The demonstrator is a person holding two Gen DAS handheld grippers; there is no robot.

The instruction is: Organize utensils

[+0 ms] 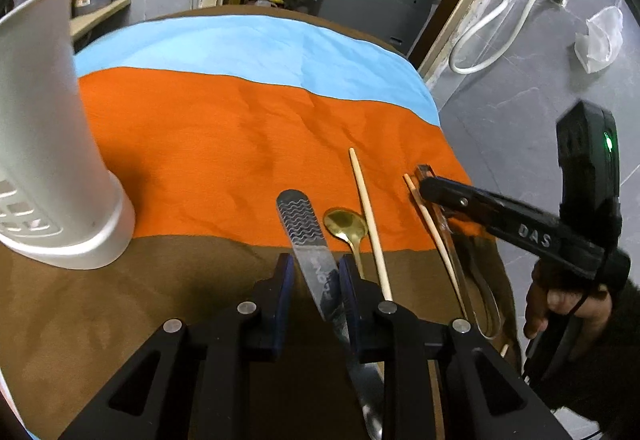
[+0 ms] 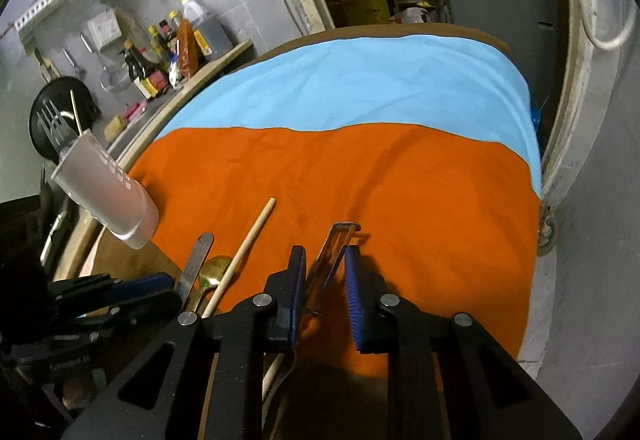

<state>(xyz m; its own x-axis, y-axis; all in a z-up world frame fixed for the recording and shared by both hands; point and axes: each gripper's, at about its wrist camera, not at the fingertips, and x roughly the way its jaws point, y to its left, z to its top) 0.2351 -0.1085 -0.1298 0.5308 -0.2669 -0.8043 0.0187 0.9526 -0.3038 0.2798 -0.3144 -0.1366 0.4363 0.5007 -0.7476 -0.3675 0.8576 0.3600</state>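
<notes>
A steel utensil with a wavy-patterned end lies on the cloth between the open jaws of my left gripper, not clamped. Beside it lie a gold spoon, a wooden chopstick, a second chopstick and metal tongs. My right gripper is open with its jaws around the tongs; it also shows in the left wrist view. A white utensil holder stands at the left; in the right wrist view it holds forks and a chopstick.
The table carries a cloth of blue, orange and brown bands. Its right edge drops off near the tongs. A shelf with sauce bottles stands behind the holder. A grey tiled wall with a white hose is at the right.
</notes>
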